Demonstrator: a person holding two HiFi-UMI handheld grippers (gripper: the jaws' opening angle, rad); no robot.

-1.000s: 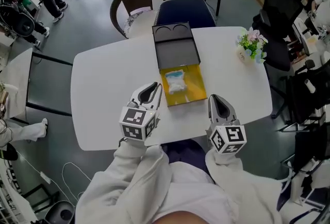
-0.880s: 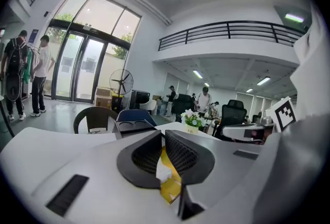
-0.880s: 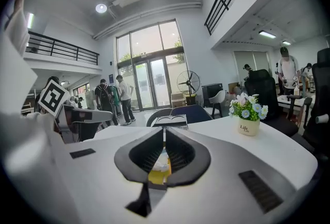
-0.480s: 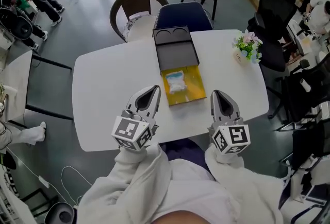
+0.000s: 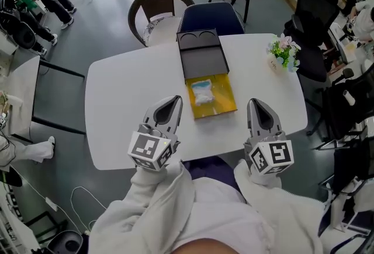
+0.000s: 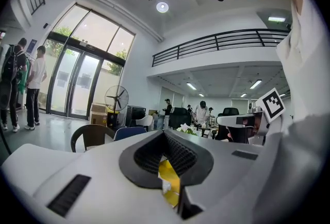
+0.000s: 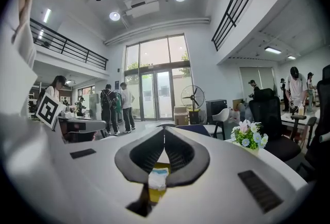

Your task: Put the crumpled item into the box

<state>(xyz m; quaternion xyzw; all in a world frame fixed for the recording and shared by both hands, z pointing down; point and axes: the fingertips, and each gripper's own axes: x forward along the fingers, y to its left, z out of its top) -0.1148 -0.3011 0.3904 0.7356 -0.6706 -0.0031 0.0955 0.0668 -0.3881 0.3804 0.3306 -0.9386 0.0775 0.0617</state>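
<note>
Yellow lining marks the open box point(image 5: 222, 102) at the middle of a white table point(image 5: 123, 95), its black lid point(image 5: 202, 60) folded back flat toward the far edge. The crumpled item point(image 5: 203, 91), a white wad with a touch of pale blue, lies inside the box on the yellow floor, nearer its far end. A person in white sleeves point(image 5: 158, 200) holds both tools at the table's near edge, one on each side of the box and clear of it. The left gripper point(image 5: 175, 99) points toward the far side with its jaws pressed together and nothing between them; its own view shows the dark pads meeting at the tip, with a strip of the yellow box visible below them. The right gripper point(image 5: 255, 101) also has its jaws closed tip to tip and empty; in its own view the wad and the yellow box show below the closed pads. A small pot of flowers point(image 5: 284, 51) stands at the table's far right. A blue chair point(image 5: 210, 16) and a brown chair point(image 5: 159, 4) stand at the far side.
</note>
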